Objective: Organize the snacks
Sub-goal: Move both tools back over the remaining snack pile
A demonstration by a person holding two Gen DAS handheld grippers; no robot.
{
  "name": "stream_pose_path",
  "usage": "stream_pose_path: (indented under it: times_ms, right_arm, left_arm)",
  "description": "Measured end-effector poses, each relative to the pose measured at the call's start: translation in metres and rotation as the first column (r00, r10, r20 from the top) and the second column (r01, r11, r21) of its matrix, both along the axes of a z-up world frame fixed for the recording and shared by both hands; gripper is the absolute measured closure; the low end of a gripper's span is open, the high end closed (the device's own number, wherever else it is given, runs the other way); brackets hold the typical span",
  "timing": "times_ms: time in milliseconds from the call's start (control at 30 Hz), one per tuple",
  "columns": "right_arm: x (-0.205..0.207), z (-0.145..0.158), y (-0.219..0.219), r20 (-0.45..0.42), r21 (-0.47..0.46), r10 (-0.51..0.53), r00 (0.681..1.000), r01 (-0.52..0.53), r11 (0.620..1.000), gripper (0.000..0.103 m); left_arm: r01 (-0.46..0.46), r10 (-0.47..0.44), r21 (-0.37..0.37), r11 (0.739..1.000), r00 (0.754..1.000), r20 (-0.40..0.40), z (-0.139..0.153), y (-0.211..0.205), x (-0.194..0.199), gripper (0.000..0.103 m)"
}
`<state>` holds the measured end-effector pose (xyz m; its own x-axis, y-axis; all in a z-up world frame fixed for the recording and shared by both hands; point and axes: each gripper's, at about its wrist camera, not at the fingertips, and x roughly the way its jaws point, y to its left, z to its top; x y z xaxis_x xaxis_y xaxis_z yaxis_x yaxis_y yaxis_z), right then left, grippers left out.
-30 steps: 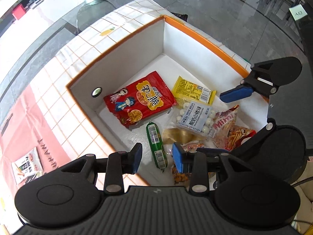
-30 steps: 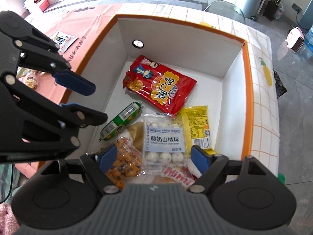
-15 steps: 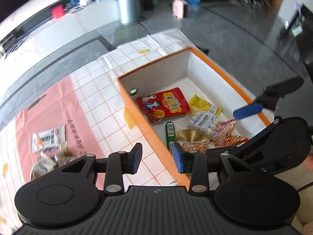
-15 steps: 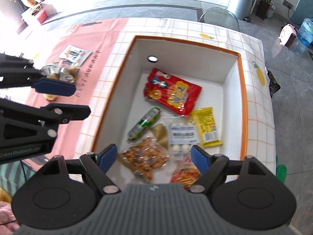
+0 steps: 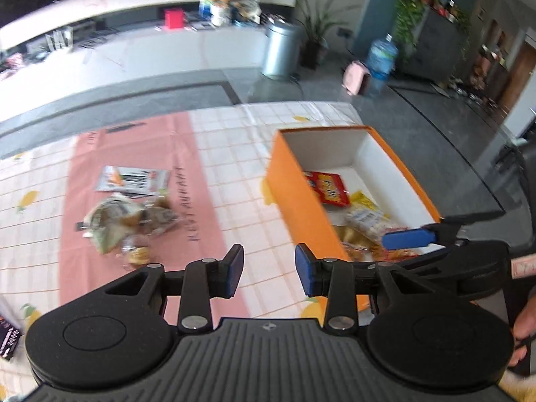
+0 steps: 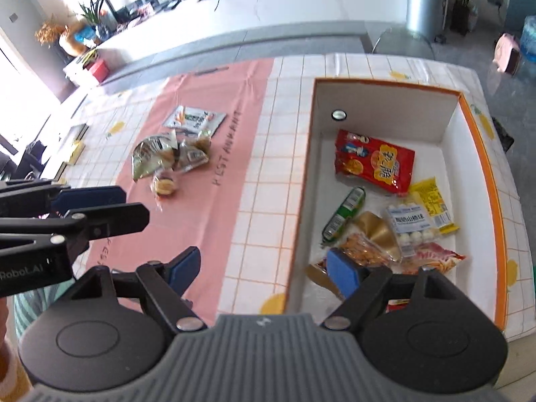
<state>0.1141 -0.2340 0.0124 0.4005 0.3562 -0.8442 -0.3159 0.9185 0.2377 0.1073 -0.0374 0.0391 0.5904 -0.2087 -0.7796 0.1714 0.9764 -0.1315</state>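
An orange-rimmed white box stands on the right of the table. It holds several snacks: a red bag, a green sausage, a yellow packet, a white ball-candy pack and a nut bag. On the pink cloth lie a flat white packet and a heap of small wrapped snacks. My left gripper is open and empty above the tablecloth, left of the box. My right gripper is open and empty over the box's left wall.
The checked tablecloth has a pink strip. A dark packet lies at the table's left edge. A counter, a metal bin and plants stand beyond the table. The left gripper's fingers show in the right wrist view.
Both grippers have risen and pulled back from the box towards the left. The left wrist view now shows the loose snacks on the pink cloth. Both stay open and empty.
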Motion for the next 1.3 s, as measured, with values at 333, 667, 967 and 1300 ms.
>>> stream_pose_path:
  times_ms: [333, 667, 967, 1300]
  right_arm:
    - [-0.053, -0.008, 0.051, 0.221, -0.013, -0.167, 0.961, 0.174, 0.985, 0.022]
    - [-0.070, -0.031, 0.094, 0.357, 0.007, -0.197, 0.913, 0.208, 0.978, 0.022]
    - [-0.043, -0.049, 0.126, 0.348, -0.017, -0.139, 0.927, 0.154, 0.988, 0.022]
    - [0.002, -0.079, 0.159, 0.325, -0.092, -0.053, 0.944, 0.087, 0.992, 0.022]
  left_arm:
    - [-0.129, 0.130, -0.020, 0.991, 0.985, 0.110, -0.004, 0.052, -0.035, 0.058]
    - [-0.217, 0.222, -0.056, 0.975, 0.967, 0.127, -0.029, 0.097, -0.035, 0.057]
    - [-0.244, 0.252, -0.090, 0.966, 0.962, 0.101, -0.050, 0.125, -0.016, 0.050]
    - [-0.283, 0.290, -0.117, 0.952, 0.956, 0.047, -0.081, 0.150, 0.017, 0.044]
